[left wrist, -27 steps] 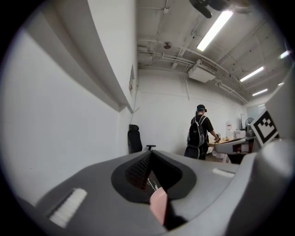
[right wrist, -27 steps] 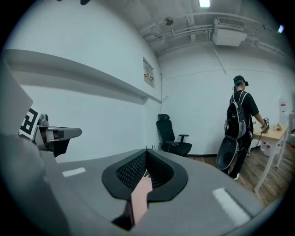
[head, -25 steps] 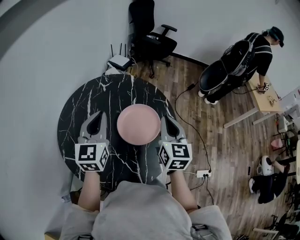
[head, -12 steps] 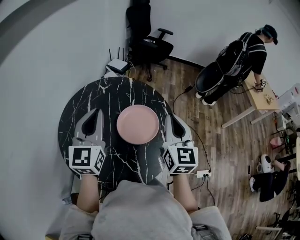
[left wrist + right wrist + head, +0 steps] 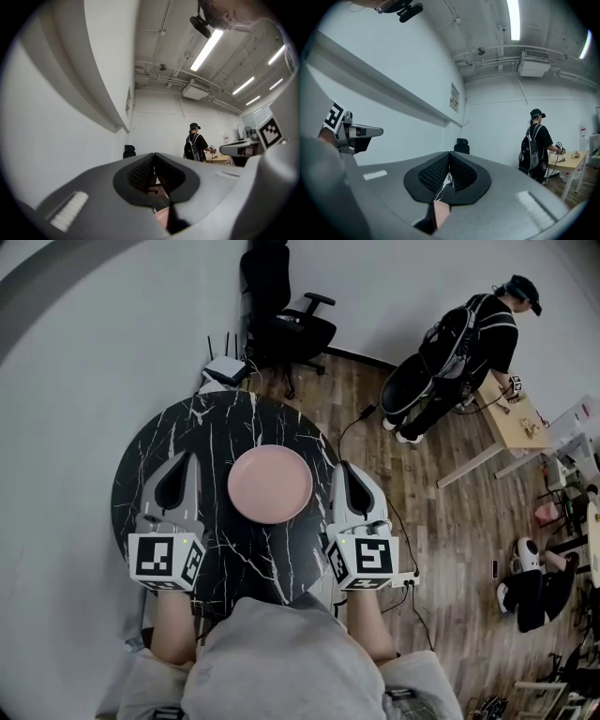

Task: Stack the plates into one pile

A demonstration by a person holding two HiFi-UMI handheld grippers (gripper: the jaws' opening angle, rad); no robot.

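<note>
We see a brown wooden floor [image 5: 441, 521] and a pale wall [image 5: 84, 362] beside it. By the wall stands a round black table [image 5: 150, 474] with thin white lines all over its top.

Far off, at the top right, a person [image 5: 469, 343] with a cap and a backpack leans over a light wooden desk [image 5: 511, 427]. A black office chair [image 5: 281, 320] stands behind the table, near the wall.

In the middle of the table lies a round pink plate [image 5: 270, 486], flat on the black top. We see only one pink circle from above. We cannot tell if more plates lie under it.

The left gripper [image 5: 192, 457] is over the table, just beside the plate on its left. Its two jaws are pressed together, and nothing is between them. The right gripper [image 5: 339, 467] is just beside the plate on its right, over the edge of the table. Its jaws are pressed together too, and we see nothing in them. Neither gripper touches the plate. Both point away from the person who holds them, and each has a cube with black and white squares at its back.

A small white box with black sticks on top [image 5: 223, 369] sits on the floor behind the table.
</note>
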